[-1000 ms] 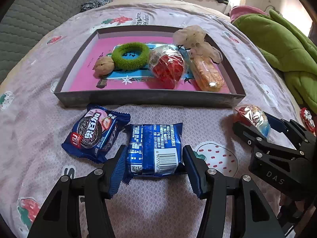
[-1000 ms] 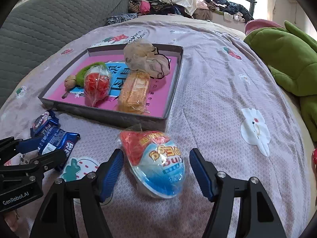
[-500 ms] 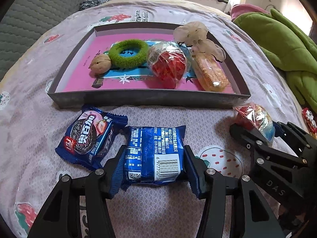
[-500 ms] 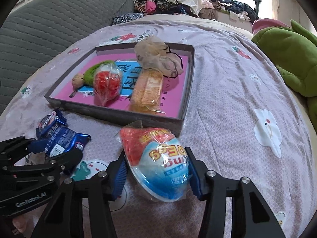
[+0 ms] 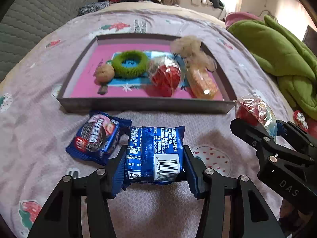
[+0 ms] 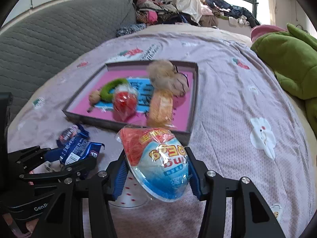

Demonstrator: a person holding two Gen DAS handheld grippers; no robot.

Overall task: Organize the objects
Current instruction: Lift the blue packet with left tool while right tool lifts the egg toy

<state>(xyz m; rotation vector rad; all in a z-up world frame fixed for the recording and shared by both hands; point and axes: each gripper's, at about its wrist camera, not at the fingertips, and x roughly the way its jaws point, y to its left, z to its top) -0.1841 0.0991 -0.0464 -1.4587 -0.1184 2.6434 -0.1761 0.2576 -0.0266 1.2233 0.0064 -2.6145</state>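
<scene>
My left gripper (image 5: pixel 154 170) is shut on a blue snack packet (image 5: pixel 153 155), lifted a little above the bed. A second blue cookie packet (image 5: pixel 97 135) lies on the sheet to its left. My right gripper (image 6: pixel 156 175) is shut on a wrapped toy egg (image 6: pixel 156 162), red on top and blue below, held above the sheet; it also shows in the left wrist view (image 5: pixel 255 113). Ahead is a grey tray with a pink floor (image 5: pixel 142 104) holding a green ring (image 5: pixel 129 64), a walnut (image 5: pixel 104 73), a red wrapped egg (image 5: pixel 165 75), an orange packet (image 5: pixel 203 83) and a beige bag (image 5: pixel 190 48).
The bed has a mauve printed sheet (image 6: pixel 237 99). A green plush blanket (image 5: pixel 277 53) lies on the right, a grey quilted headboard (image 6: pixel 49 39) on the left. Clothes are piled at the far end (image 6: pixel 168 10). A small red packet (image 5: pixel 300 118) lies at the right edge.
Both grippers have closed on their items and lifted them off the sheet. The right one was open around the egg a second ago. The tray looks farther away.
</scene>
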